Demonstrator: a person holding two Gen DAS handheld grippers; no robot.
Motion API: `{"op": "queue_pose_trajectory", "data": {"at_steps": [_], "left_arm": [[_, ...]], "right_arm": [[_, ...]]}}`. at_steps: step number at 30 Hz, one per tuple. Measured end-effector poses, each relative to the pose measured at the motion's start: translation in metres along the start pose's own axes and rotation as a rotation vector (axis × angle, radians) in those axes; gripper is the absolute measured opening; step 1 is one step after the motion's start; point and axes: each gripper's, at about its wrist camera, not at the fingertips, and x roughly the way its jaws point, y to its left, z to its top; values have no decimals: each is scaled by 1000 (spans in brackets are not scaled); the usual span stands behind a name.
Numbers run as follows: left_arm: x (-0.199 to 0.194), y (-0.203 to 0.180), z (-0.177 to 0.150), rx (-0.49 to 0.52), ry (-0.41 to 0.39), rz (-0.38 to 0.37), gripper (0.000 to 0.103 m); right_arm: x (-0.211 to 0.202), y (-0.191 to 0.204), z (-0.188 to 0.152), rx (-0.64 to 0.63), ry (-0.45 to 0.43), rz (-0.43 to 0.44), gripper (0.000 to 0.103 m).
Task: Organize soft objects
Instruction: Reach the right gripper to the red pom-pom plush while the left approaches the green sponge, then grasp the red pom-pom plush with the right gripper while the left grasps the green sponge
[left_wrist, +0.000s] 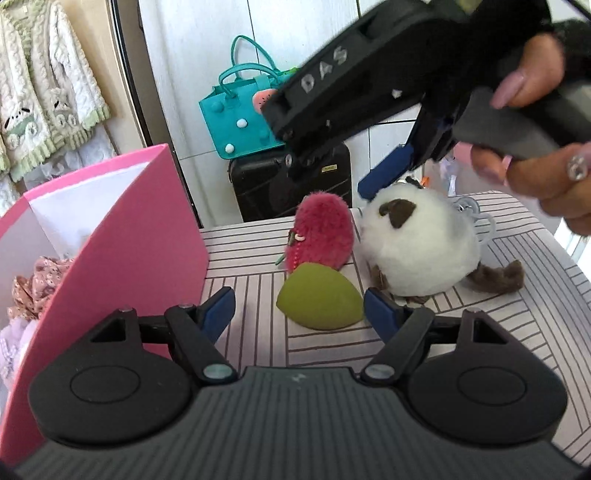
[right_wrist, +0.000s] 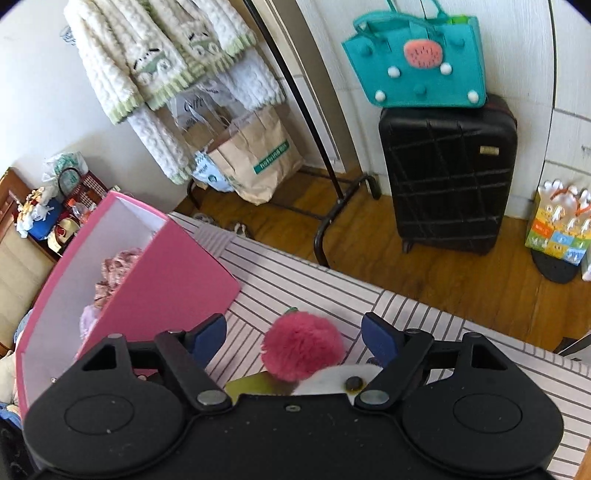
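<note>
Three soft items lie together on the striped cloth (left_wrist: 524, 295): green sponge (left_wrist: 319, 301), pink plush (left_wrist: 321, 236), white plush (left_wrist: 417, 247). The sponge sits nearest the left wrist camera, touching the pink plush behind it. The white plush lies just right of both, its brown tail (left_wrist: 498, 275) trailing right.

Left gripper (left_wrist: 299, 310): jaws spread, nothing pinched. The sponge lies ahead between the blue fingertips (left_wrist: 218, 308), clear of both pads.

Right gripper (right_wrist: 293, 334): jaws spread, pads pressing nothing. In its own view the pink plush (right_wrist: 303, 345) sits between the fingertips, with the white plush (right_wrist: 332, 380) and a sliver of sponge (right_wrist: 251, 386) just under the body. From the left wrist, the right gripper (left_wrist: 384, 173) hangs over the white plush, held by a hand (left_wrist: 546, 122); whether it touches the fur is unclear.

Pink box (left_wrist: 140, 236) stands open at the left, close beside the left fingertip; pink fabric (left_wrist: 33, 288) lies inside. Its near wall stands between the left gripper and the box interior.

Beyond the cloth edge: black suitcase (right_wrist: 447, 173) with a teal bag (right_wrist: 417, 62) on top, paper bag (right_wrist: 255, 158), cream garments (right_wrist: 155, 62) on a rack, wood floor (right_wrist: 461, 280).
</note>
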Motion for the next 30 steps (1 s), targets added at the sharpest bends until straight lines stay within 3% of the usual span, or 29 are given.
{"op": "queue_pose_trajectory", "data": {"at_steps": [5, 13, 16, 20, 30], "left_arm": [[3, 0, -2, -4, 12, -20, 71], [7, 8, -8, -109, 65, -146, 36], [4, 10, -9, -131, 57, -147, 33], [2, 11, -12, -144, 54, -149, 32], [-9, 8, -17, -159, 52, -172, 32]], "right_arm": [[18, -4, 1, 15, 45, -20, 73], [27, 0, -3, -17, 44, -31, 47], [18, 9, -5, -48, -6, -71, 46], [-1, 16, -6, -51, -69, -48, 46], [-32, 31, -28, -59, -121, -17, 46]]}}
